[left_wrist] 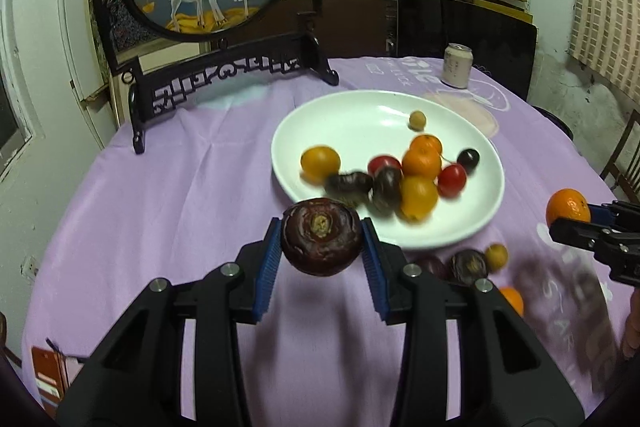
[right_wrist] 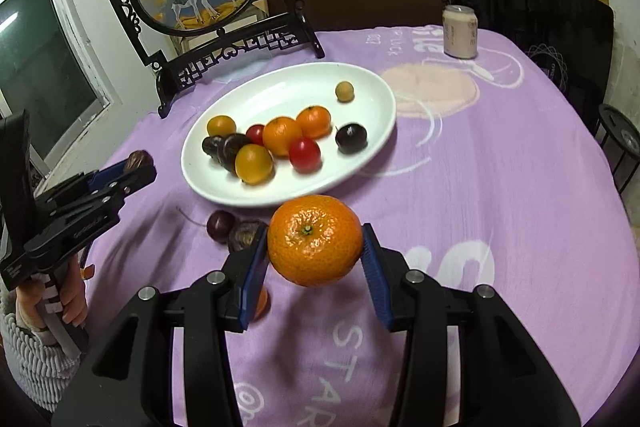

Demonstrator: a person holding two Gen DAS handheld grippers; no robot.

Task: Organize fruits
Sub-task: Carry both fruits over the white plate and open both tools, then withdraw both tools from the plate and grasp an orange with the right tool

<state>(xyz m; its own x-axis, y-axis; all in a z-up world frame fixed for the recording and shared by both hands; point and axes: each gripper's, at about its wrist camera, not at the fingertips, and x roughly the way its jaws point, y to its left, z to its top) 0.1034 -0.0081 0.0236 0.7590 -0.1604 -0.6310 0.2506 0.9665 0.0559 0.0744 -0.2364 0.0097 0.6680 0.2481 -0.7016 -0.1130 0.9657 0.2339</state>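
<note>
Left tool (left_wrist: 322,241) clamps a dark purple round fruit (left_wrist: 321,235), right tool (right_wrist: 315,247) grips a glossy orange tangerine (right_wrist: 315,239), both above the purple-clothed counter (right_wrist: 500,187) near the white oval plate (right_wrist: 360,163).

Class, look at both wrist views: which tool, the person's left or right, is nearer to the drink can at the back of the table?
Right, probably. The can stands far right; the right tool, holding a mandarin, is on that side, while the left tool, holding a dark fruit, is across the plate.
</note>
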